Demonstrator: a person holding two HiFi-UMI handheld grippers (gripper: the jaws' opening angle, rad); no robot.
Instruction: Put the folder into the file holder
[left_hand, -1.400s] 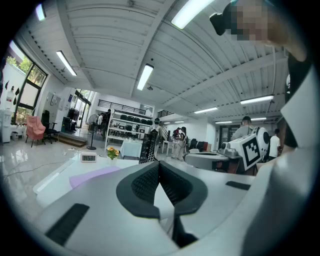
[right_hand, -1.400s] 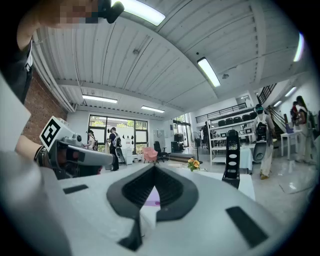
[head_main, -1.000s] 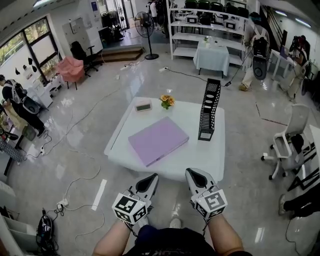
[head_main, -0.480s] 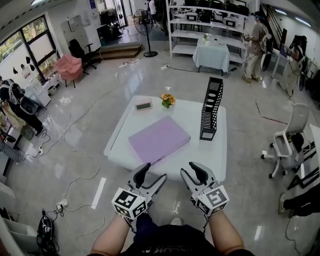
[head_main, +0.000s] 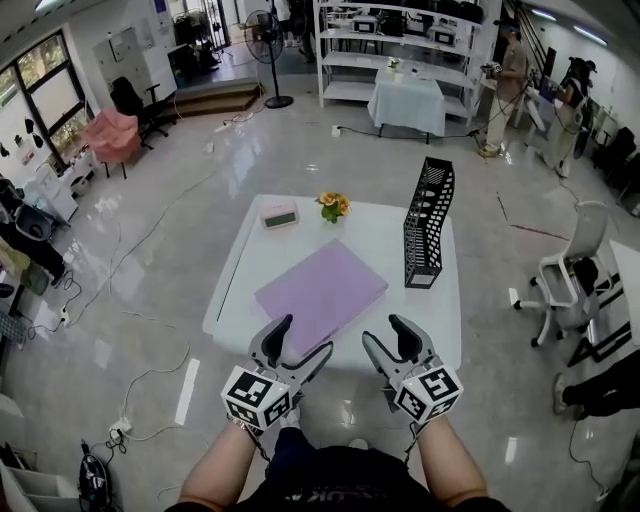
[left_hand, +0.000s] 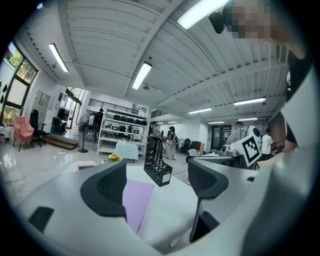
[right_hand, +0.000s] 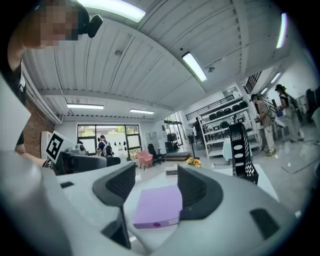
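Closest to me, both grippers hang just short of the folder's (head_main: 320, 290) near corner, off the front edge of the desk (head_main: 375, 245). The left gripper (head_main: 303, 338) has just been opening its jaws, and they now stand spread with only air between them. The right gripper (head_main: 385, 332) has done the same and is equally released. Neither touches anything.

The lilac folder lies flat on the desk, turned at an angle. Beyond its far right corner, apart from it, the black mesh file holder (head_main: 428, 225) stands upright and empty. Past the folder's far edge are a small bunch of flowers (head_main: 333, 205) and a little flat device (head_main: 279, 216).

The trouble I foresee is that the folder lies flush with the desk, so level jaws may shove it rather than pinch it. Held by one edge it may sag, catch the holder's narrow mouth and tip it.
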